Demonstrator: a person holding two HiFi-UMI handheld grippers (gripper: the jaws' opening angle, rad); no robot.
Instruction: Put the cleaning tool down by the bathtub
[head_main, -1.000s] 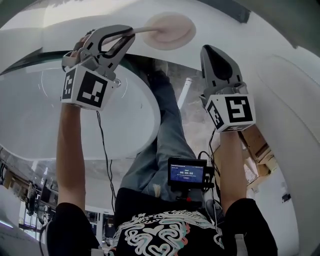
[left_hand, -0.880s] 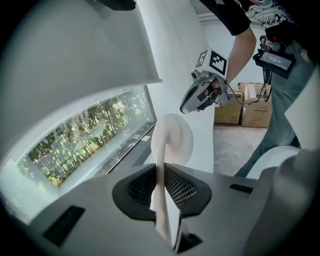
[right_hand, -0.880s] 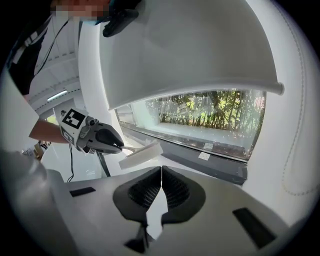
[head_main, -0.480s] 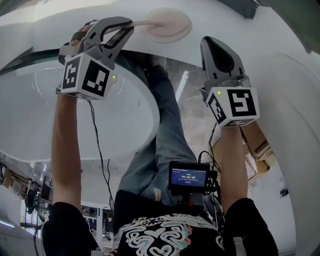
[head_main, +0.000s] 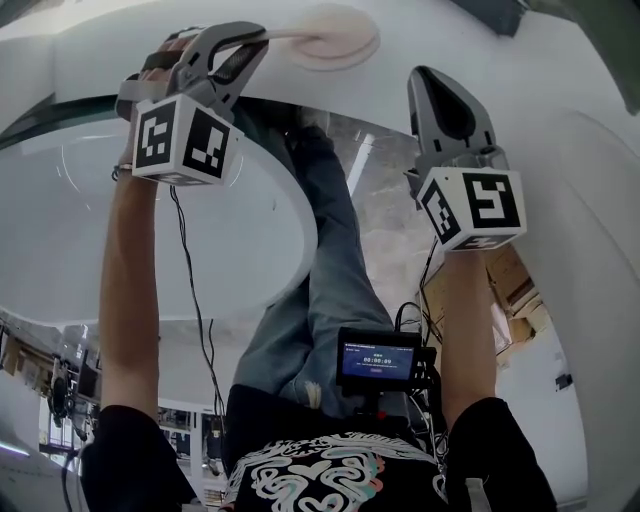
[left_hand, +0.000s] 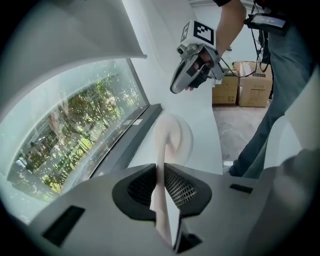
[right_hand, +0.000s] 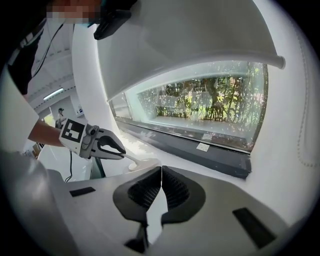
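The cleaning tool is a pale round pad on a thin curved handle. My left gripper is shut on that handle, which runs up between the jaws in the left gripper view. The pad appears to rest on the white ledge below the window; in the right gripper view the pad lies flat on it. The white bathtub curves under my left arm. My right gripper hangs to the right, shut, with nothing in its jaws.
A long window with a dark sill runs along the ledge. Cardboard boxes stand on the floor behind. The person's legs are between the tub and the white wall.
My left gripper has moved a little forward and up in the head view, carrying the tool's pad with it. The right gripper has hardly moved.
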